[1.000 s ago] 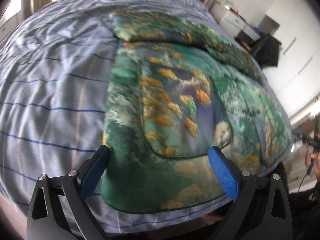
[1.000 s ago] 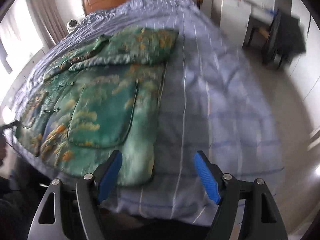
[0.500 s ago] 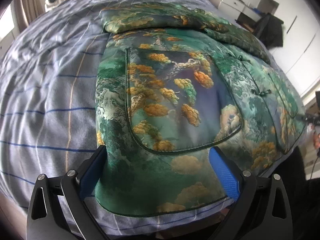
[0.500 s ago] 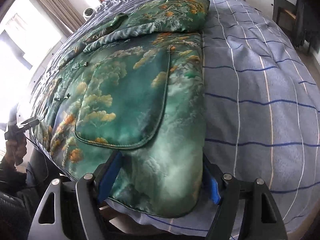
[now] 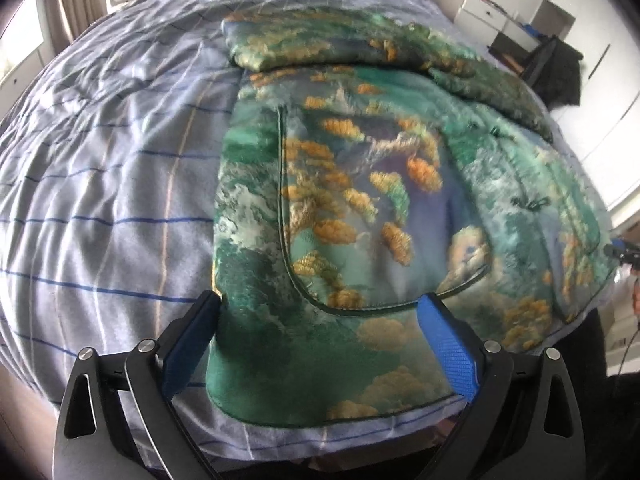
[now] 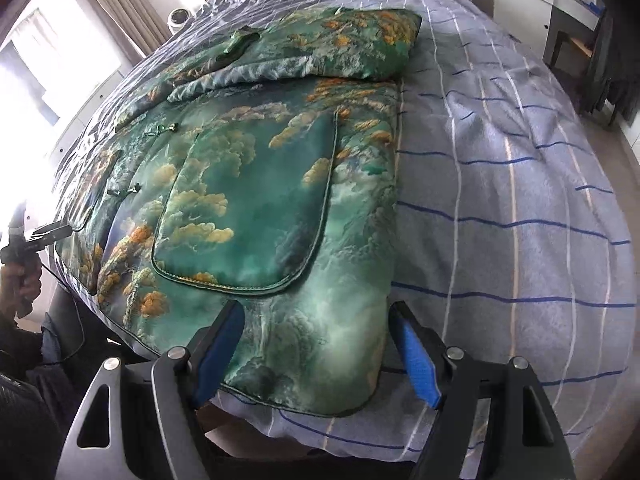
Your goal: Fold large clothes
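Over the jacket's (image 6: 280, 200) near hem at the bed (image 6: 520, 200) edge, now lowered closer: right tool (image 6: 316, 356) and left tool (image 5: 320, 344) gaping wide astride opposite corners, gripping nothing, poised for pinching and folding.

glossy satin jacket (image 6: 256, 208), matt cotton bedsheet (image 6: 500, 200)

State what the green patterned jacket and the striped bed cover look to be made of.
Jacket: likely a satin-like brocade with a soft sheen; highlights glide over the cloud pattern, and dark piping edges the pockets. It looks padded, judging by its puffy edges.
Bed cover: seemingly matte woven cotton, blue-grey with thin stripes; it wrinkles softly without shine.
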Available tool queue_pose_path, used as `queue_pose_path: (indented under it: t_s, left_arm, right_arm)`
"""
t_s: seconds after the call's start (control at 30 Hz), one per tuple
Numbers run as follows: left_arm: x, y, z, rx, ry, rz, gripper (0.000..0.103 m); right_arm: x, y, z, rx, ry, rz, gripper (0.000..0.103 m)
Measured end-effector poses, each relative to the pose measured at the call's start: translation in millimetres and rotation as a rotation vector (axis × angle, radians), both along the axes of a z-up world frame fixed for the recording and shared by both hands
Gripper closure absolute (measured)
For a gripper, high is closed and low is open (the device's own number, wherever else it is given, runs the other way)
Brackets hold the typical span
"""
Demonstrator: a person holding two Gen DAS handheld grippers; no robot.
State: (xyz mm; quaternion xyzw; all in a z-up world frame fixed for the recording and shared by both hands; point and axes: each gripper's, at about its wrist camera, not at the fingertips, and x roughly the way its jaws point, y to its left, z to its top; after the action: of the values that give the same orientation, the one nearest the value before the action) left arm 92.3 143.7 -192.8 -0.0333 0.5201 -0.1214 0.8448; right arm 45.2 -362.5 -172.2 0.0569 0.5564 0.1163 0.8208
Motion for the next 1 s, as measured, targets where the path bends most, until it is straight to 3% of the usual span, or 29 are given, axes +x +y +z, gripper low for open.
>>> queue_pose_path:
  t_s: [0.2, 0.33, 0.47, 0.63, 0.83, 0.9, 1.0]
  left_arm:
    - [-2, 16, 50, -0.034, -0.117, -0.001, 0.005]
    - [15, 35, 69, -0.126, -0.168, 0.043, 0.004]
    - [23, 35, 36, -0.054, -0.100, 0.056, 0.005]
    - [4, 28, -1, -0.141, 0.000, -0.017, 0.005]
    - [3, 13, -26, -0.096, 0.041, -0.044, 0.005]
    - [1, 7, -25, -0.046, 0.061, -0.049, 0.015]
    - [-1, 2, -20, 0.035, 0.075, -0.059, 0.039]
  right_arm:
    - [-6, -12, 14, -0.015, -0.028, -0.013, 0.027]
    - [-6, -22, 25, -0.023, -0.061, -0.024, 0.027]
    - [-1, -28, 24, 0.004, -0.077, -0.054, 0.027]
    - [0, -30, 15, 0.046, -0.069, -0.084, 0.027]
    - [8, -30, 1, 0.136, -0.016, -0.064, 0.027]
    - [11, -28, -10, 0.122, 0.024, -0.059, 0.027]
    - [11, -24, -20, 0.124, 0.052, -0.056, 0.027]
